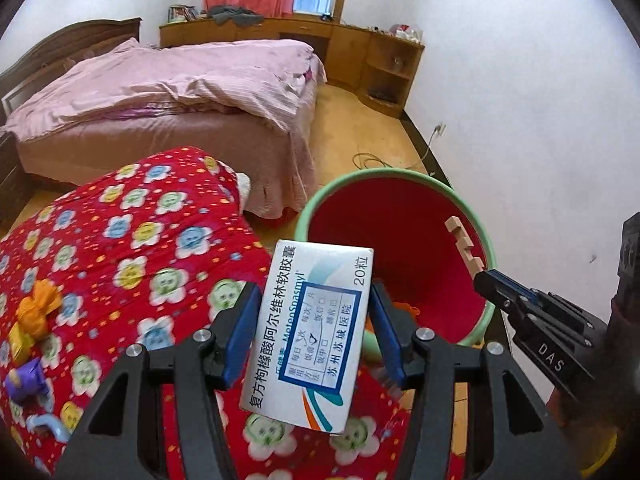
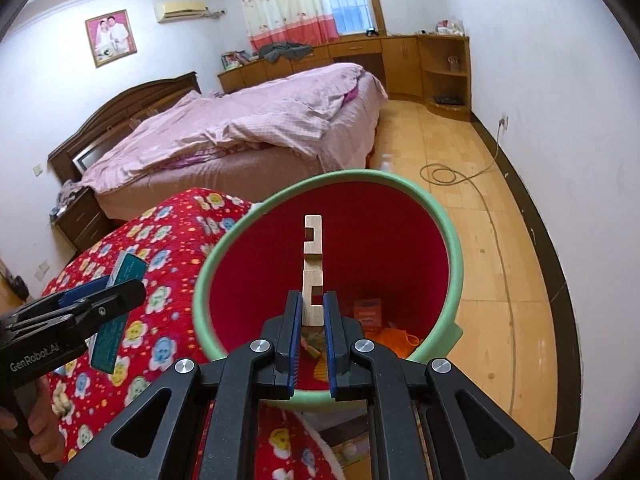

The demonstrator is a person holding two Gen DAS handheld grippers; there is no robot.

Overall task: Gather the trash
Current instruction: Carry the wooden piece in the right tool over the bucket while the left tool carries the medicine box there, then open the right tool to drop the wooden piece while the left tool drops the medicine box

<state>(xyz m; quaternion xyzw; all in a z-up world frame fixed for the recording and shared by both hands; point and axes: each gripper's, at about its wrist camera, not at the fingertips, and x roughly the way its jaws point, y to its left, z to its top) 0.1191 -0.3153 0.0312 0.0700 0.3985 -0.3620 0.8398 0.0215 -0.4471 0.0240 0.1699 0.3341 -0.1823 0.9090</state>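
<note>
Over the red flowered quilt (image 1: 132, 248), the left gripper (image 1: 310, 332) has its blue pads clamped on a white medicine box (image 1: 308, 336), held just short of the green rim of the bin (image 1: 476, 240); over on the other side, the right gripper (image 2: 312, 320) is squeezed tight on a notched wooden piece (image 2: 313, 272) that pokes out above the bin's red inside; down in the bin lie an orange carton (image 2: 368, 312) and an orange bag (image 2: 394, 340); at the quilt's left edge sit an orange wrapper (image 1: 38, 310) and a purple scrap (image 1: 26, 378), and the pink bed (image 2: 240, 128) stands behind
</note>
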